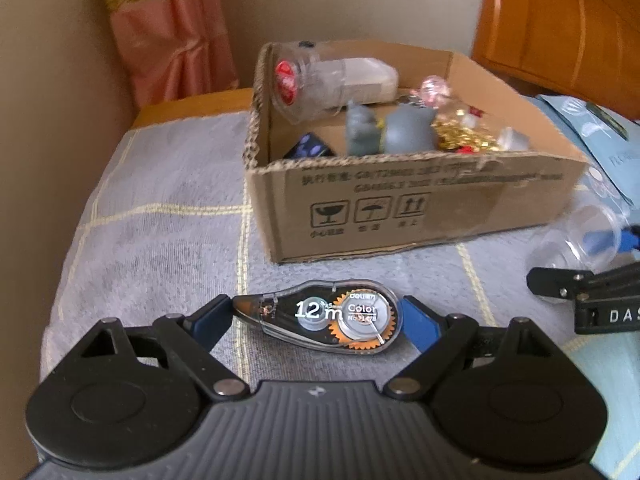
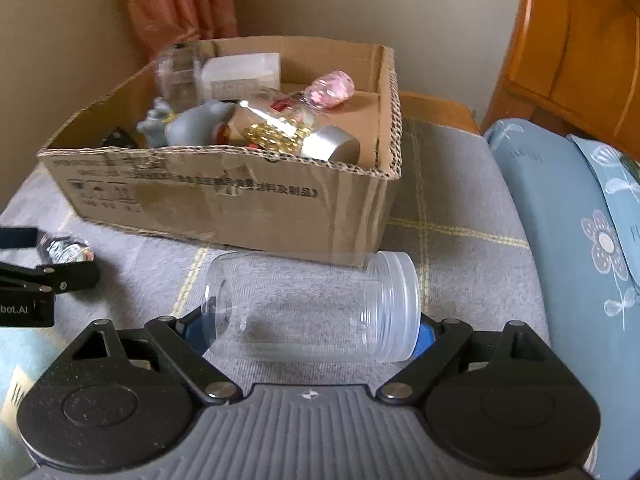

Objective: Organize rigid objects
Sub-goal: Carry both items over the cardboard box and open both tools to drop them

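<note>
Between your right gripper's (image 2: 316, 322) fingers lies a clear, glossy plastic jar (image 2: 312, 308); ahead, a matt corrugated cardboard box (image 2: 224, 200) sits on the bed's nubby woven cloth (image 2: 460, 248).

Left wrist view: low over the blanket (image 1: 160, 208), looking forward along its fingers at the box (image 1: 400, 208) from the front left, close. Right wrist view: equally low, facing the box (image 2: 240, 208) from the front right, close. Shared: the box, the blanket (image 2: 460, 208) before it, and each other's gripper at the frame edge.
</note>
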`<state>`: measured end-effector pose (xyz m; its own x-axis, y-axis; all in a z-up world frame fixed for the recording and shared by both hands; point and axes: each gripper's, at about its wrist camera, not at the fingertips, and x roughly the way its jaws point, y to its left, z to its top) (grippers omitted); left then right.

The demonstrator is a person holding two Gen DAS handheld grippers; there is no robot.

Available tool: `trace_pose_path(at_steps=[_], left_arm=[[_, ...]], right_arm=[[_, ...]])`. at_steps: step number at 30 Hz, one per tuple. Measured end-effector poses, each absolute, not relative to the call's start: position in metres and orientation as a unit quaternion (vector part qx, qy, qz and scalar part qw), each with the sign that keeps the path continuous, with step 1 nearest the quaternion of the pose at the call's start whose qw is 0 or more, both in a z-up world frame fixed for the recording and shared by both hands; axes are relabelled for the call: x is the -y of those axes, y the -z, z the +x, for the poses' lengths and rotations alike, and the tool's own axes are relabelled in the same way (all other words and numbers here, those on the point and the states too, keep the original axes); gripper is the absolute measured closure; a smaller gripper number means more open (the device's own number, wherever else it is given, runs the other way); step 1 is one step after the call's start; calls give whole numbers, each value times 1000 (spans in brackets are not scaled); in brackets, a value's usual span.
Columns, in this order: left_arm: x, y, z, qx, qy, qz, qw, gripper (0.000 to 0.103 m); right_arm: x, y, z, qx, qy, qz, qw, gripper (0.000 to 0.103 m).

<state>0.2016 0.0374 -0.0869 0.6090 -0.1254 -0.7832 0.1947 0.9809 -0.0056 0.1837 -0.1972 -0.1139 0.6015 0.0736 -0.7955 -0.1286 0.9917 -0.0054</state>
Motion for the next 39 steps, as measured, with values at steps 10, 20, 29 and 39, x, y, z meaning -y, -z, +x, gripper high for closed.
trace_pose_path(at_steps=[10, 20, 29, 39], left_arm=[[-34, 40, 188, -424, 157, 80, 888, 14], [-20, -11, 217, -380, 192, 86, 901, 14], [-7, -15, 280, -378, 174, 70, 907, 14], [-6, 3, 312, -373, 143, 71, 914, 10]], right_arm=[[203, 67, 167, -424, -136, -46, 894, 10], [200, 27, 185, -381, -161, -57, 909, 10], [204, 16, 217, -373, -153, -66, 913, 10], [201, 13, 256, -375, -156, -75, 911, 10]])
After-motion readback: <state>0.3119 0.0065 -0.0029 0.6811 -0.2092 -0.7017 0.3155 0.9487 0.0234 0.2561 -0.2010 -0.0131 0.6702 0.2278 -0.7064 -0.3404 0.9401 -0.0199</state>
